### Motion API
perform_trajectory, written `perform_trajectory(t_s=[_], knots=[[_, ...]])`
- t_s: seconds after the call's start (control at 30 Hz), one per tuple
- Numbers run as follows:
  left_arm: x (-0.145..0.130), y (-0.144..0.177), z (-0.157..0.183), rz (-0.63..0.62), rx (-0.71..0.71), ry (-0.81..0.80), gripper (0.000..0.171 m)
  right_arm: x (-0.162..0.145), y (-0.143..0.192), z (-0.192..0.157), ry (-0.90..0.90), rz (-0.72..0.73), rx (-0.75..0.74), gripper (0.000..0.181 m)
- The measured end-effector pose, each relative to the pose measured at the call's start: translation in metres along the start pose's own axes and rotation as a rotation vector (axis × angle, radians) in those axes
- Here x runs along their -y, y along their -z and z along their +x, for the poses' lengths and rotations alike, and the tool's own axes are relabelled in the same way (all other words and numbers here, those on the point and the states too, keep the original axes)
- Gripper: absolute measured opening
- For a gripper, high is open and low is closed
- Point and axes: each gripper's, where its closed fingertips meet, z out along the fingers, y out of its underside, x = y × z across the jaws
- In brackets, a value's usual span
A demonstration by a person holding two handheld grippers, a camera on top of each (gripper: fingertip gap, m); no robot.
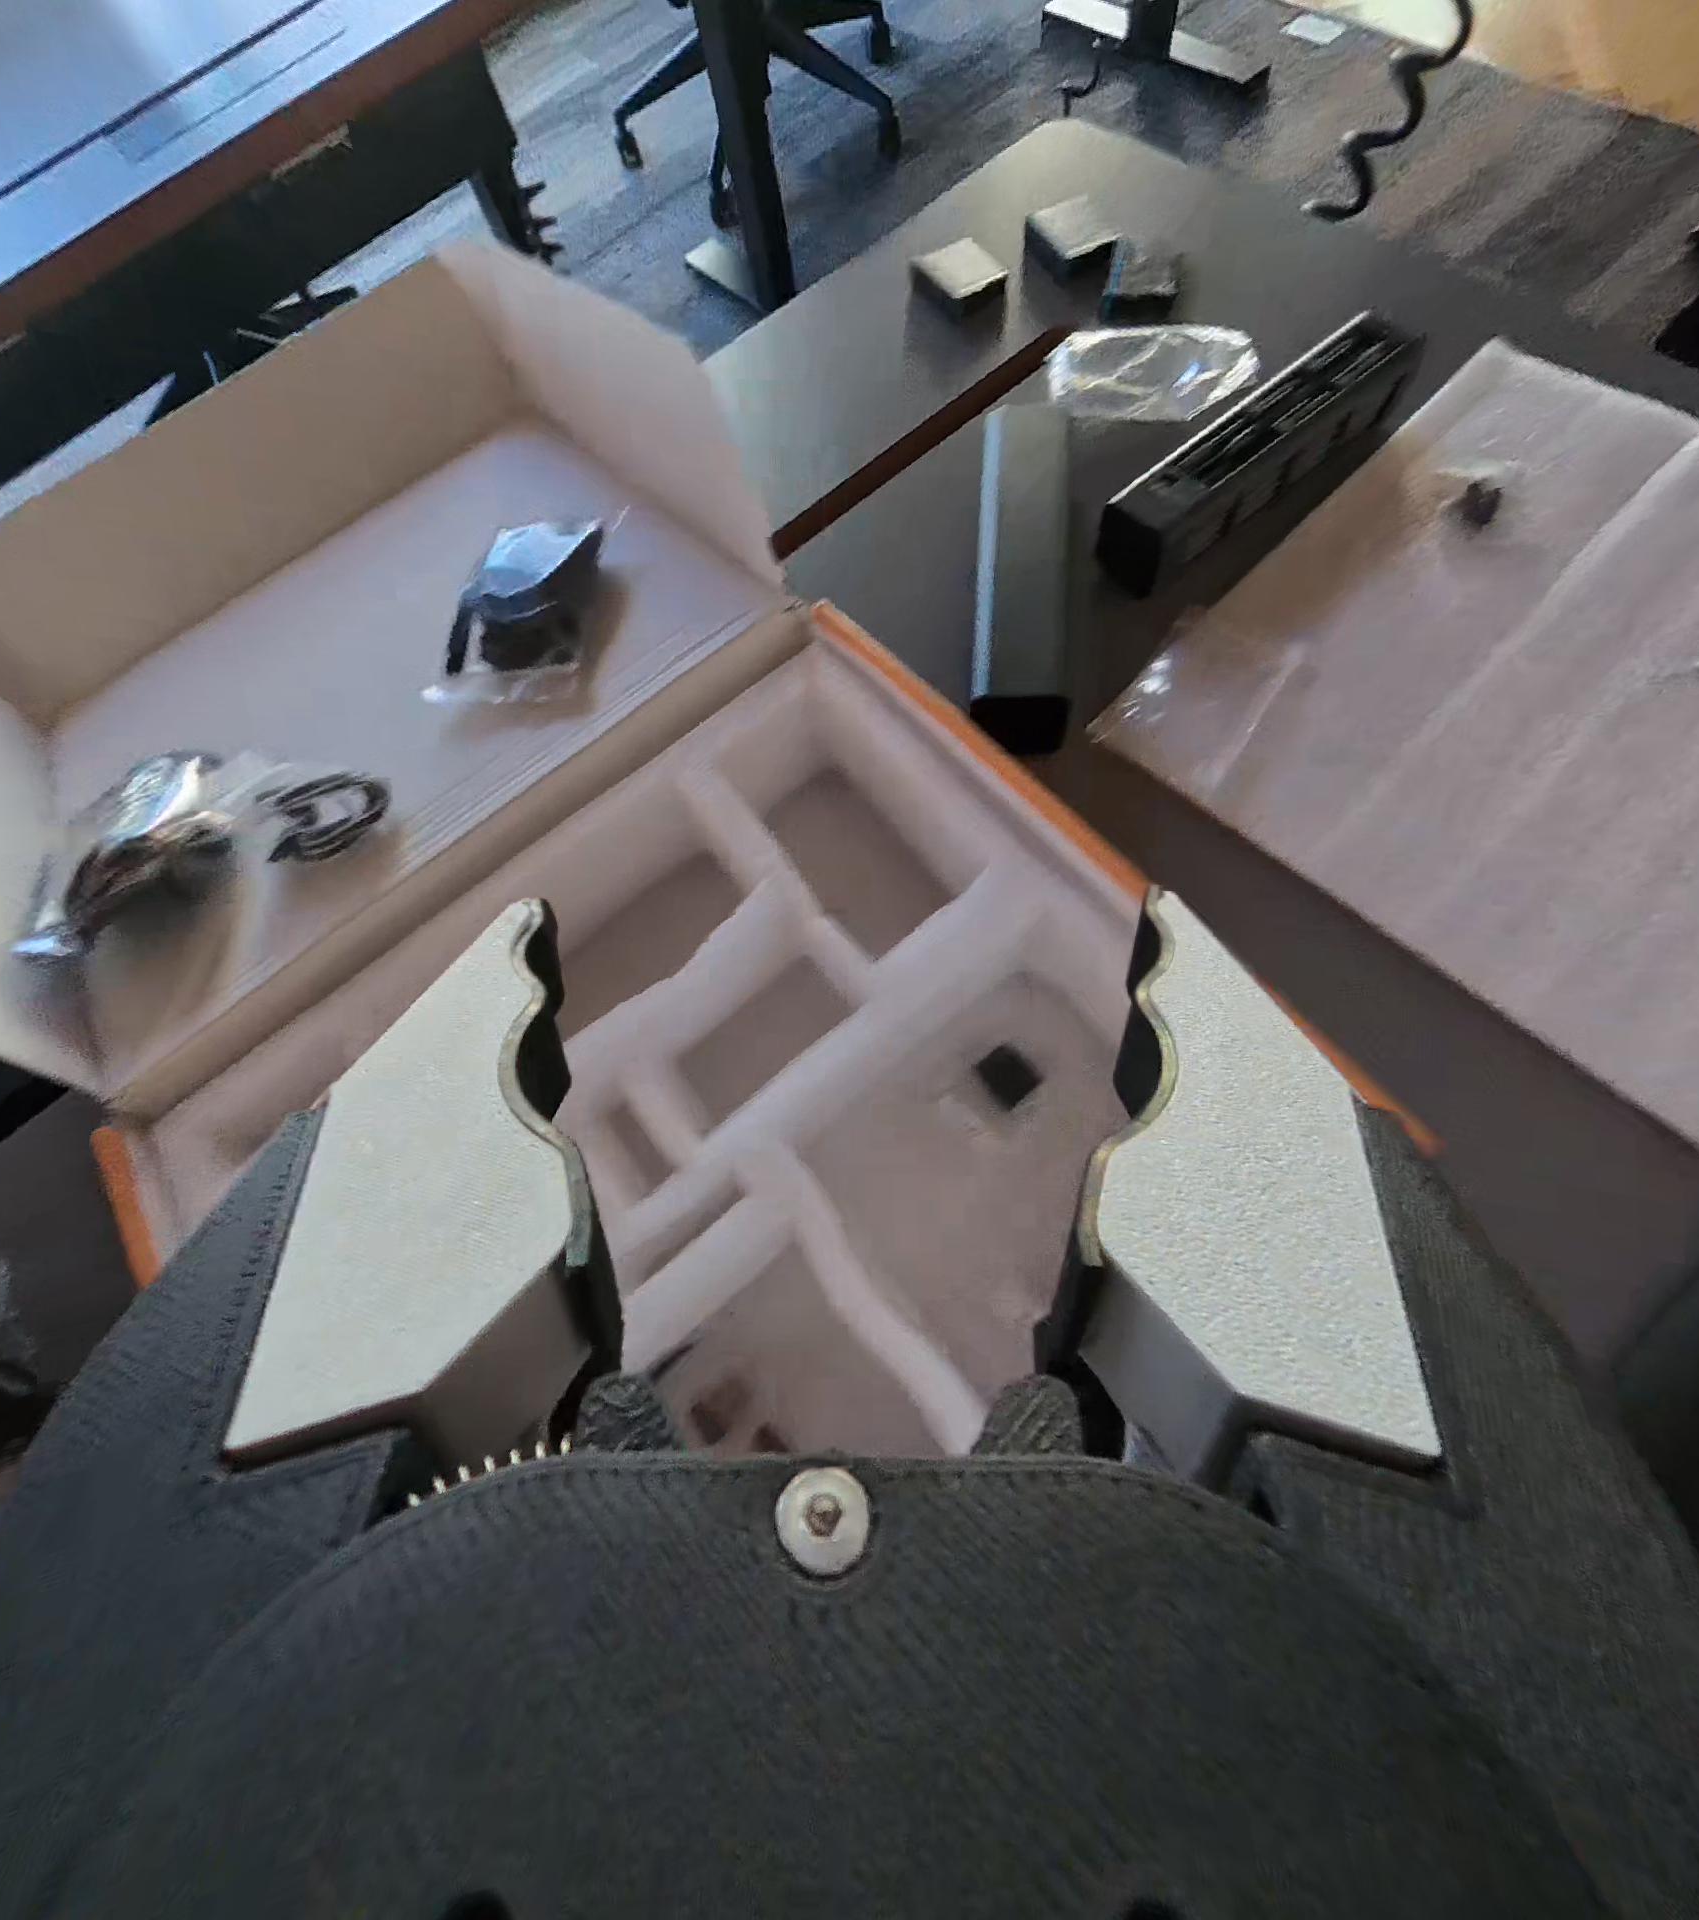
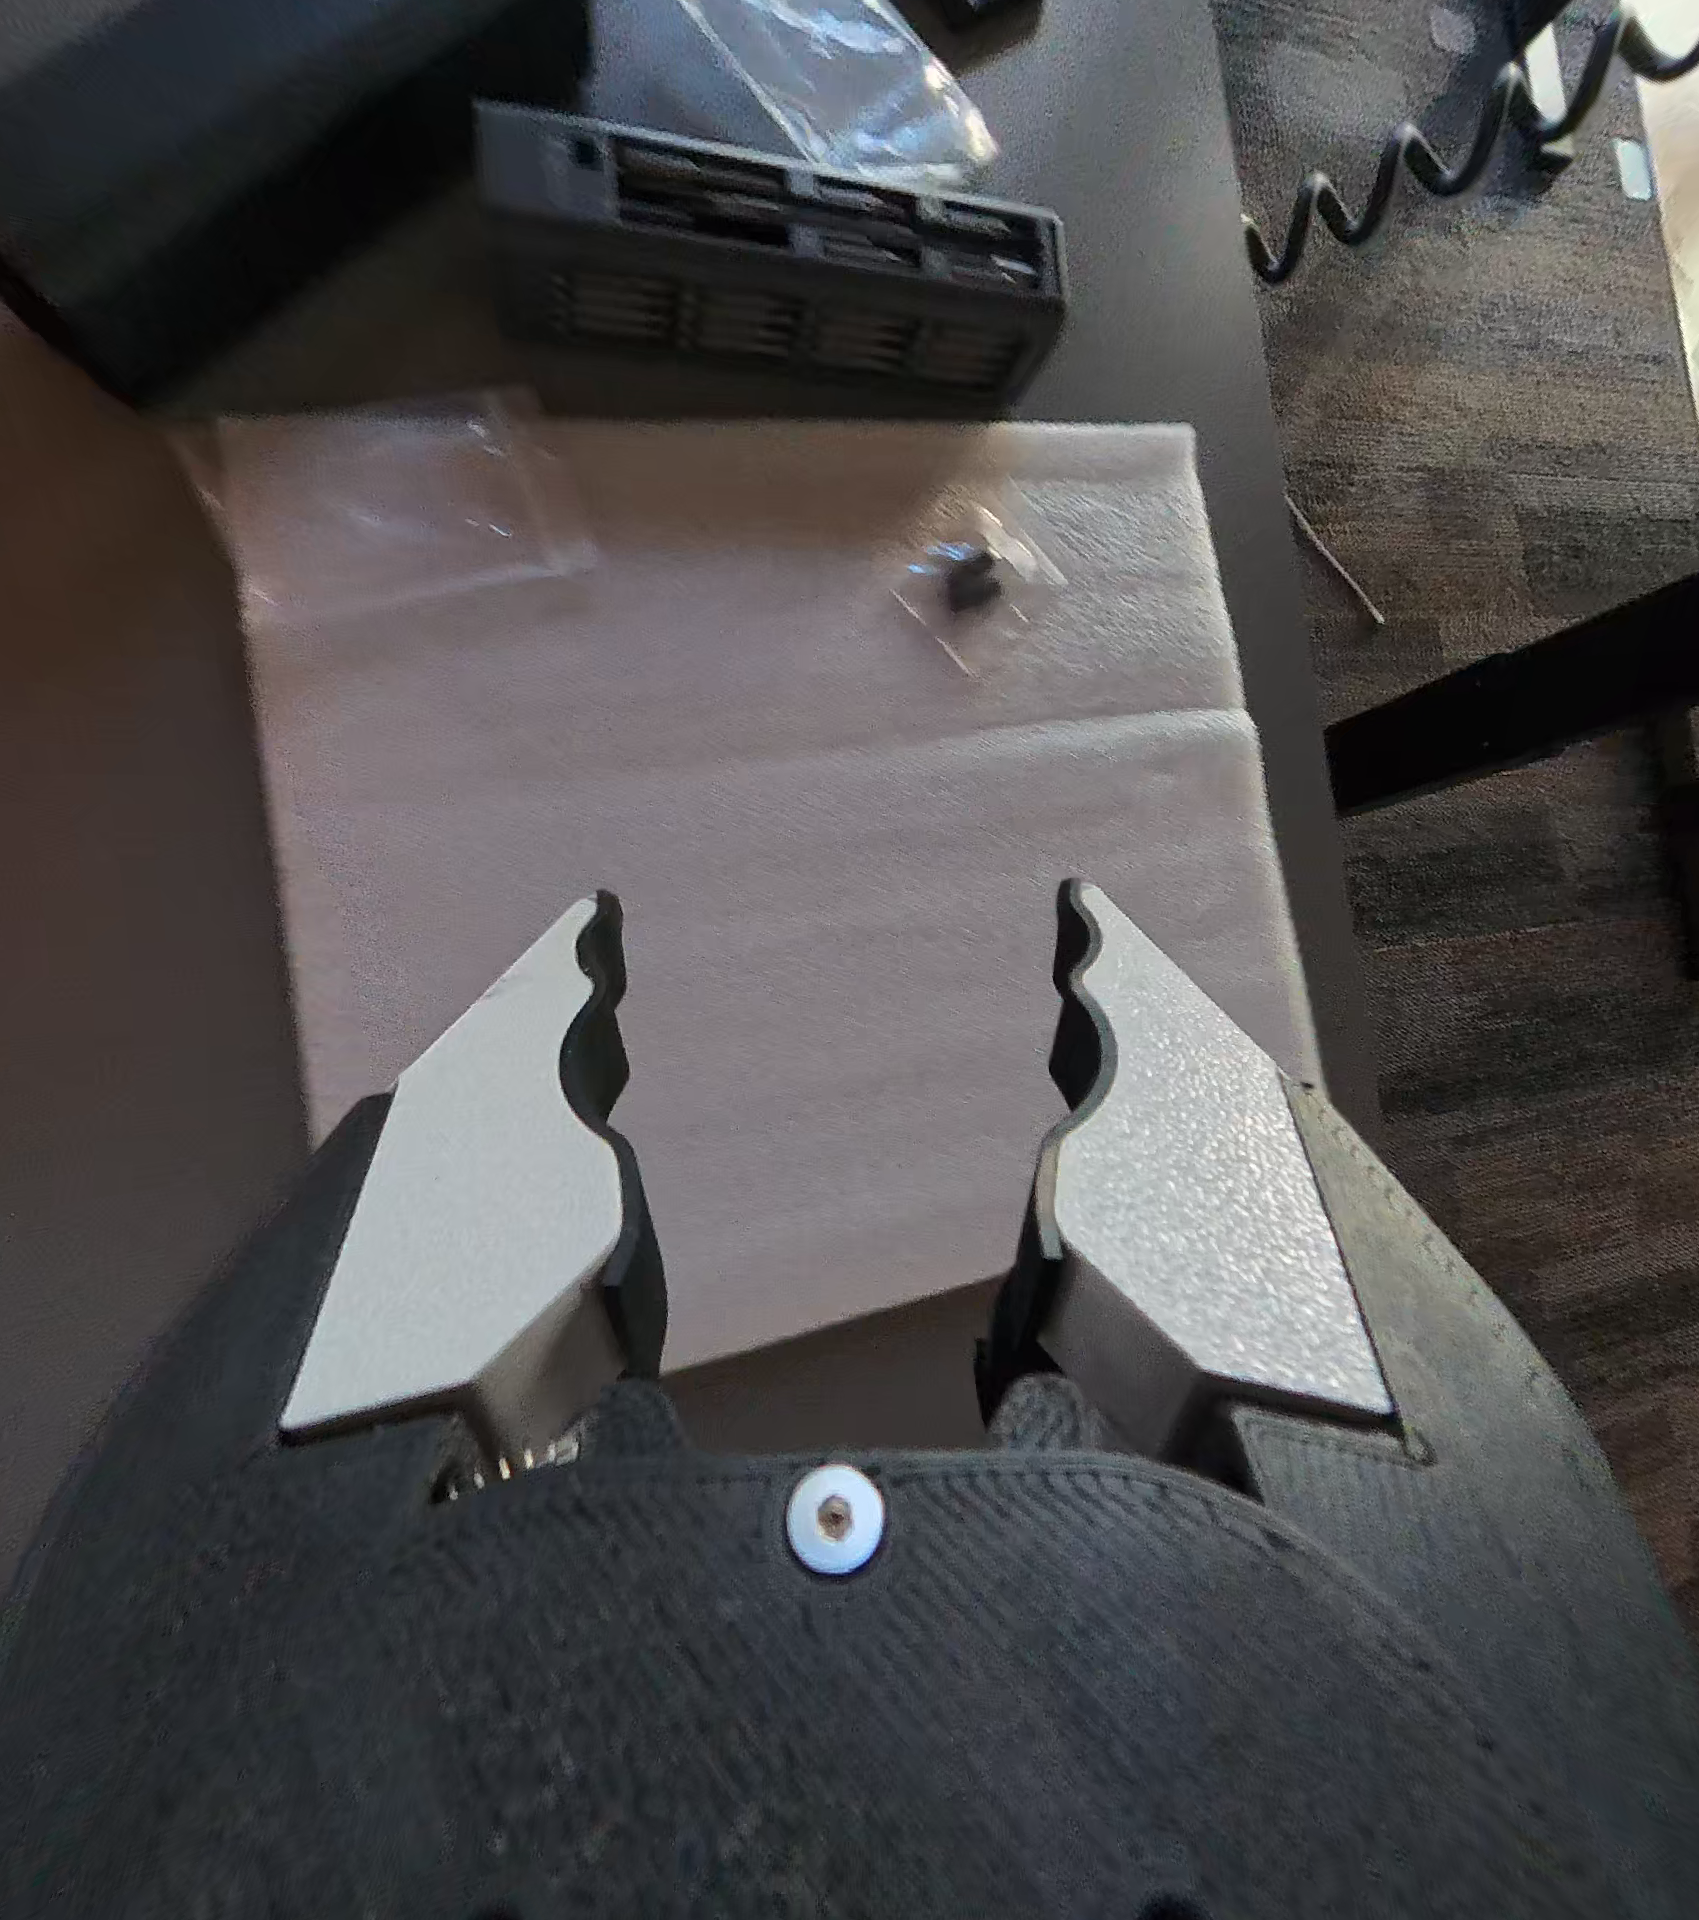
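dark desk (image 1: 876,436) carries everything; grey carpet floor (image 2: 1510,644) shows past its right edge. biggest item: open cardboard box (image 1: 606,343), orange outer edge, lid half lying flat on the far-left side. near half holds a white foam insert (image 1: 866,997) with several rectangular pockets; one small dark square piece (image 1: 1003,1075) sits in a pocket on the right side of the insert. lid half has two bagged black parts: a bagged cable bundle (image 1: 149,842) at the left, a bagged black part (image 1: 523,608) further back.

right of the box: white foam sheet (image 2: 741,790) flat on the desk, a small clear bag with a tiny black part (image 2: 970,566) on it near its far right corner, an empty-looking clear bag (image 2: 388,499) at its far left corner. beyond the sheet: black slotted block (image 2: 772,260), a dark rectangular tube (image 1: 1021,582) left of it, crumpled clear plastic (image 1: 1151,369) behind. three small dark blocks (image 1: 959,275) further back on the desk. coiled black cable (image 2: 1447,156) hangs at the far right.

left gripper (image 1: 845,925): fingers apart, holding nothing, hovering over the foam insert. right gripper (image 2: 837,904): fingers apart, holding nothing, above the near part of the foam sheet; contact with the sheet can't be told.
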Motion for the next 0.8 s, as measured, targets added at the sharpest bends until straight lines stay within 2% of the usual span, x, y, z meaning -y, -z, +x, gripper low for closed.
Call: perform_trajectory(t_s=[0.1,0.2,0.37,0.47,0.57,0.67,0.8], knots=[[0.021,-0.011,0.055,0.008,0.0,0.002,0.111,-0.019,-0.004,0.037,0.013,0.001,0.015,0.084],[0.035,-0.017,0.097,0.017,0.039,0.01,0.108,-0.038,-0.005,0.063,0.033,-0.012,0.095,0.083],[0.024,-0.028,0.148,-0.053,-0.068,0.146,0.106,-0.075,0.011,0.08,0.062,-0.029,0.367,0.075],[0.002,-0.025,0.158,-0.094,-0.1,0.21,0.098,-0.098,0.018,0.074,0.063,-0.025,0.512,0.073],[-0.024,-0.019,0.158,-0.129,-0.099,0.256,0.092,-0.106,0.019,0.062,0.081,0.014,0.573,0.065],[-0.043,-0.012,0.152,-0.153,-0.077,0.265,0.087,-0.101,0.017,0.05,0.091,0.041,0.578,0.059],[-0.052,-0.007,0.139,-0.154,-0.06,0.234,0.082,-0.082,0.008,0.037,0.131,0.082,0.556,0.052]])
